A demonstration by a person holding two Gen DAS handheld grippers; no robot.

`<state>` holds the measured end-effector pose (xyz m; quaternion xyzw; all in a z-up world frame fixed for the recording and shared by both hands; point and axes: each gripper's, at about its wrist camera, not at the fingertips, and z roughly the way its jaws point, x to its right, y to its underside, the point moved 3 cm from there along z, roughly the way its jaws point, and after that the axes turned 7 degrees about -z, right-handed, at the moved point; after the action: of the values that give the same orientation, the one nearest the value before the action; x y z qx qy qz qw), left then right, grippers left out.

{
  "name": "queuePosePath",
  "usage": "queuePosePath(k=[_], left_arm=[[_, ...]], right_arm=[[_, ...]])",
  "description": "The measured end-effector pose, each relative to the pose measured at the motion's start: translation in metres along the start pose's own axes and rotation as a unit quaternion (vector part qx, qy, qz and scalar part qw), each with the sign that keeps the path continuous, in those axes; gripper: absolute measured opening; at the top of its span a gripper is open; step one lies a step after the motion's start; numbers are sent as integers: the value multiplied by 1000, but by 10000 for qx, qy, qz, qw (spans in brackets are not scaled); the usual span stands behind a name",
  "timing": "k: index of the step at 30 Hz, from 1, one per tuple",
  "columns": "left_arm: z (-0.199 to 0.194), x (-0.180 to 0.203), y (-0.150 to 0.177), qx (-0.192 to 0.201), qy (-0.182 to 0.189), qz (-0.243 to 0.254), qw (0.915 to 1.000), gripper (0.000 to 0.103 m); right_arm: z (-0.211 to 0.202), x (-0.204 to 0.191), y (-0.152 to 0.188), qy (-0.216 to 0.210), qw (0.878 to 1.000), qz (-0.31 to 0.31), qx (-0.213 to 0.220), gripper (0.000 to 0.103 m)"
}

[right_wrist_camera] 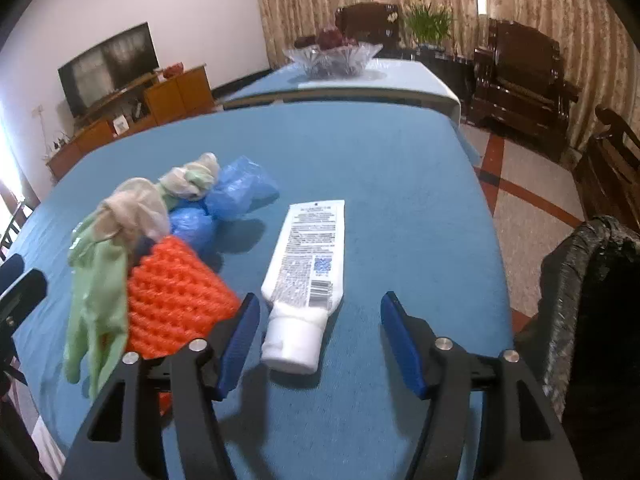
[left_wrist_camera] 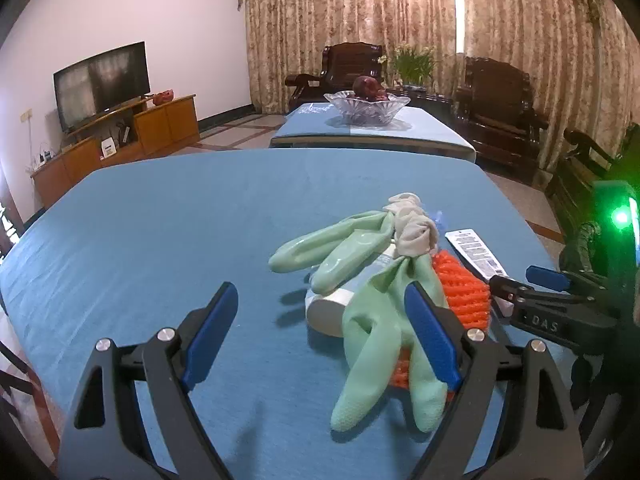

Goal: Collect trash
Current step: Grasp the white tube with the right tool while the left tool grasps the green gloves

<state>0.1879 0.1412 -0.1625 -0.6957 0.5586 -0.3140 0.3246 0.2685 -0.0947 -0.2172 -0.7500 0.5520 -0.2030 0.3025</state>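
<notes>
A pile of trash lies on the blue table (left_wrist_camera: 160, 220): pale green rubber gloves (left_wrist_camera: 376, 312) with rolled cuffs, an orange foam net (left_wrist_camera: 464, 292), and a white bottle (left_wrist_camera: 328, 312) under the gloves. My left gripper (left_wrist_camera: 324, 328) is open, just short of the pile, its right finger beside a glove. In the right wrist view the gloves (right_wrist_camera: 100, 280), orange net (right_wrist_camera: 176, 300), blue plastic bags (right_wrist_camera: 240, 188) and a white tube (right_wrist_camera: 308, 268) lie on the table. My right gripper (right_wrist_camera: 320, 336) is open, with the tube's cap between its fingers.
A bin lined with a black bag (right_wrist_camera: 580, 280) stands off the table's right edge. A second blue table carries a glass fruit bowl (left_wrist_camera: 366, 106). Dark wooden chairs (left_wrist_camera: 496, 108), a TV (left_wrist_camera: 102, 80) on a cabinet and curtains stand behind.
</notes>
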Motion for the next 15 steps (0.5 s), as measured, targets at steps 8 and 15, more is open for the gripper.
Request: queuePosePath(k=[8,15], left_arm=[[5,0,1,-31,31,-13,10000,83],[10,8,1,-63,84,35,9999,83]], right_arm=[[10,-9,1,31,9995,-177,-265,58],[5,-9,2,-207,9995,-150,-183,38]])
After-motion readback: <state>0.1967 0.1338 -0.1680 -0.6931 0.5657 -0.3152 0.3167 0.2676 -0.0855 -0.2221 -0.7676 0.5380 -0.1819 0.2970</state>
